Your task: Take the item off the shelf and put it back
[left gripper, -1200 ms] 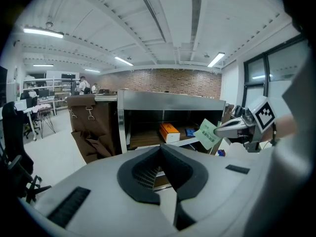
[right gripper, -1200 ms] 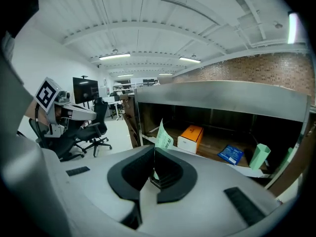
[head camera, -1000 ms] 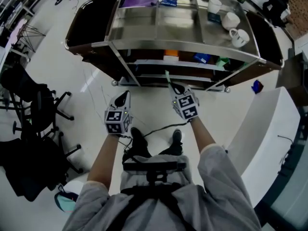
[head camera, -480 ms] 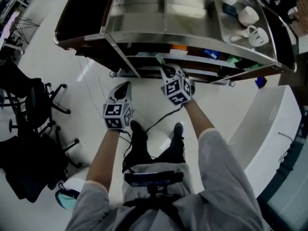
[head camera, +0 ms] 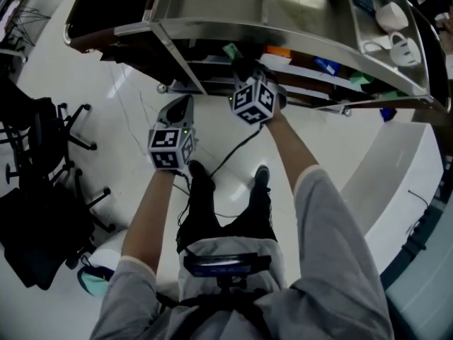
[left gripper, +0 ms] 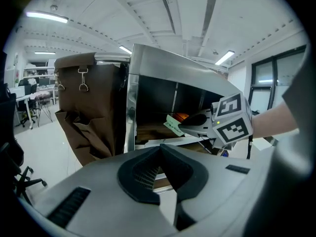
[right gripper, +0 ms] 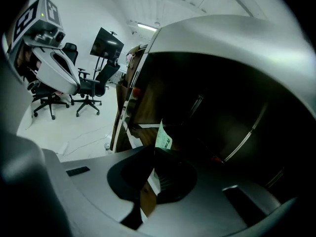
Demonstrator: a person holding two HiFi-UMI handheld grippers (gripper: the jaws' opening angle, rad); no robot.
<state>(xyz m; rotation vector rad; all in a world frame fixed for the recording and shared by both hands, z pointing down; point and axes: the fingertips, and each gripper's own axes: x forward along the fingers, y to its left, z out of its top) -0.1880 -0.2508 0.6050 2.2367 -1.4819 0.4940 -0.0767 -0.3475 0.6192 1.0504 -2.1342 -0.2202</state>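
In the upper centre of the head view, the right gripper was clamped shut on a thin pale green packet at the steel shelf's dark middle tier, while the left gripper, lower left of it, was closed on nothing.

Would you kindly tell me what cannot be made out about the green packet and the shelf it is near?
- Print on the green packet: too small in every view. Its lower end is hidden between the jaws of the right hand-held gripper.
- Lower shelf: too dark in the right gripper view. In the head view the cart top covers it.
- Orange thing and blue thing: only edges show in the head view.
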